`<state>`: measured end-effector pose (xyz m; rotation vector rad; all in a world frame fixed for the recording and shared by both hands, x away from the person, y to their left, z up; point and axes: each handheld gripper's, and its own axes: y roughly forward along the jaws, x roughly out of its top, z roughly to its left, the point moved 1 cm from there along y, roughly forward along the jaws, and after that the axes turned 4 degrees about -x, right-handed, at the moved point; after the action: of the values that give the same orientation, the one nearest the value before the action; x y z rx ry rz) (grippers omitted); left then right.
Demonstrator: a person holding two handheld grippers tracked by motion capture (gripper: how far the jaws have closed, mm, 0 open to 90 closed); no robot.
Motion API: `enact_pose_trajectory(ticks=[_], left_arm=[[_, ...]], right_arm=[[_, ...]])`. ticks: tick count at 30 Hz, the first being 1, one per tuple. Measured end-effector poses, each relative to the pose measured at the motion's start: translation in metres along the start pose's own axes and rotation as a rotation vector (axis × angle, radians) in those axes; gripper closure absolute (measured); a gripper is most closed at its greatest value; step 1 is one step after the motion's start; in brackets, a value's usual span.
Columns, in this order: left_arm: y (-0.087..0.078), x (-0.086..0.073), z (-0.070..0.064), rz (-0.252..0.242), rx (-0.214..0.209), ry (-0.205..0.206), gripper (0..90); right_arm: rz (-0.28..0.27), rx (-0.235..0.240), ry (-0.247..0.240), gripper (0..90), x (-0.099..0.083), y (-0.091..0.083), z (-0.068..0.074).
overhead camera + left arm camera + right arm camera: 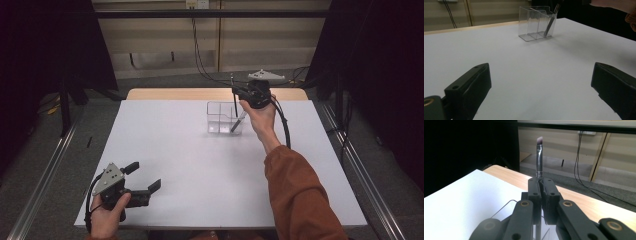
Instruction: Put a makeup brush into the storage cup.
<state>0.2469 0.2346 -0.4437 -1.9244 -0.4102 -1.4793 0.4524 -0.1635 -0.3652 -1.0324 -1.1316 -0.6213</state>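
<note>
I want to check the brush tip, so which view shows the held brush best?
The right gripper view: the brush rises close up from the shut right gripper, bristles plain. The high view shows it small above the clear organizer.

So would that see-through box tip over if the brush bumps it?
Possibly. The clear organizer looks like thin plastic, so it is probably light and may slide on the smooth white table. One pen leaning inside adds little weight. The right gripper holds the makeup brush upright above it, so a sideways knock seems unlikely.
</note>
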Motion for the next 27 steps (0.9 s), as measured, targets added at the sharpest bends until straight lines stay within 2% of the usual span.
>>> enact_pose_trajectory(ticks=[6,14,27], left_arm=[[0.0011,0.0000,-0.0013,0.004,-0.009,0.008,2.9],[0.0013,0.0001,-0.0014,0.005,-0.011,0.008,2.9],[0.0004,0.0001,-0.0008,0.006,-0.010,0.012,2.8]], right_arm=[[0.009,0.009,0.008,86.4,-0.0022,0.0044,0.0011],[-0.003,-0.004,0.013,86.4,0.0010,0.0027,-0.0021],[0.035,-0.003,-0.004,86.3,-0.0086,0.0111,0.0045]])
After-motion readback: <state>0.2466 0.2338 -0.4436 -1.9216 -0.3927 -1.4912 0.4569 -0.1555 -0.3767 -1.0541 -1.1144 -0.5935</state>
